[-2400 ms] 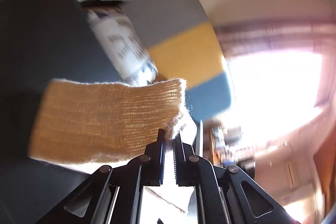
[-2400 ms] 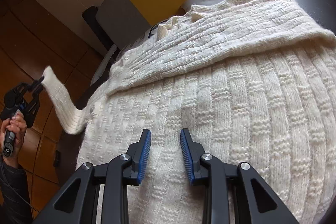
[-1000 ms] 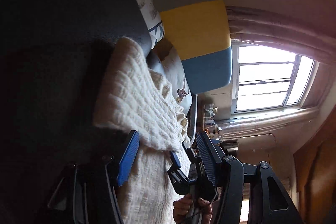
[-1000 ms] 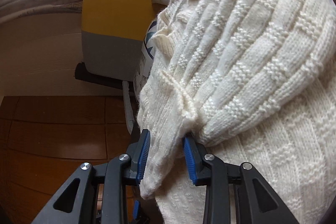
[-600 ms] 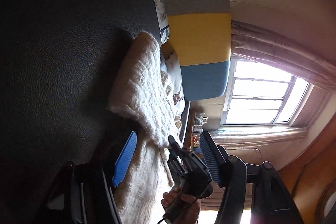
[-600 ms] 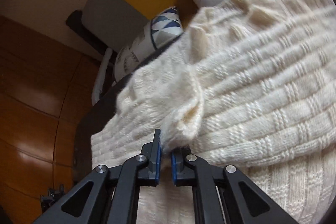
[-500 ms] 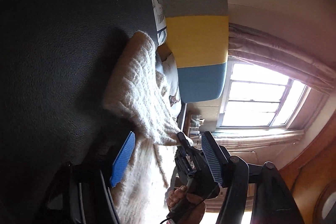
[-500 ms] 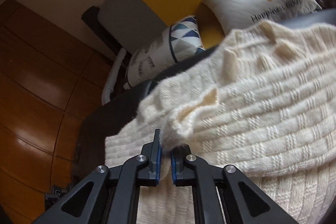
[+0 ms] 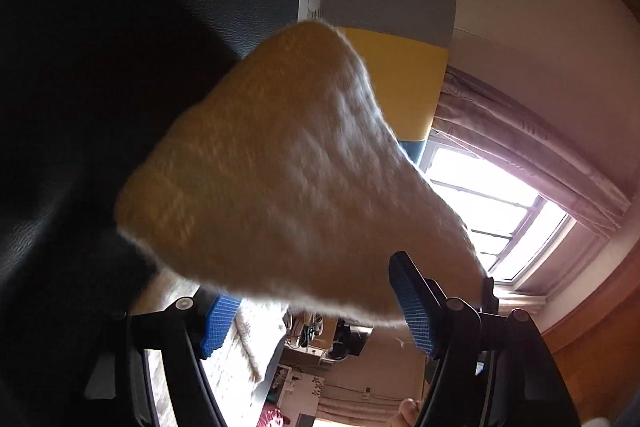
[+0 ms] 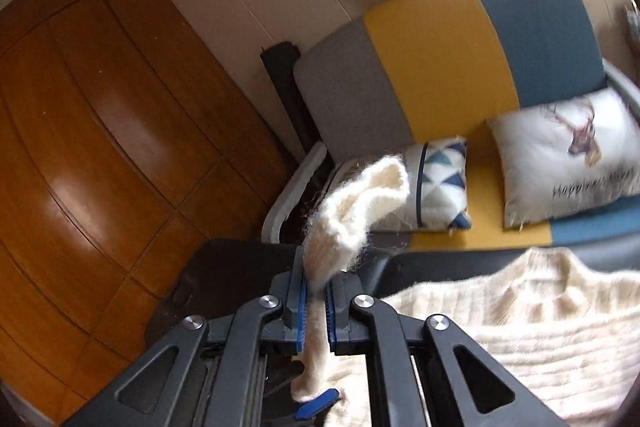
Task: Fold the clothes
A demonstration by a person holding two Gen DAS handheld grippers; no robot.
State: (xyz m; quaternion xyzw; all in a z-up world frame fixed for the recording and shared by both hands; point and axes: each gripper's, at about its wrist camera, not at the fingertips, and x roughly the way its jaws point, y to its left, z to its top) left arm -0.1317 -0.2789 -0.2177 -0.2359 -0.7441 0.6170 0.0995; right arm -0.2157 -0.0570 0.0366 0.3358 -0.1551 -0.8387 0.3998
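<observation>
My right gripper (image 10: 316, 293) is shut on a bunched edge of the cream knitted sweater (image 10: 360, 203) and holds it raised above the black table (image 10: 224, 267). The rest of the sweater (image 10: 520, 331) lies flat on the table at lower right. In the left wrist view the lifted sweater flap (image 9: 280, 179) hangs blurred and backlit, filling the middle. My left gripper (image 9: 316, 313) is open, its blue pads (image 9: 220, 321) wide apart under the flap. Whether the flap touches the pads is hidden.
A grey, yellow and blue sofa (image 10: 440, 59) stands behind the table with a triangle-print cushion (image 10: 440, 183) and a deer cushion (image 10: 568, 151). A wooden wardrobe (image 10: 100, 131) fills the left. A window (image 9: 492, 211) shines brightly. A person's fingers (image 9: 408, 411) show at the bottom.
My right gripper has risen with the pinched sweater edge, lifting it off the flat body. The raised flap now fills the left wrist view. My left gripper stays open.
</observation>
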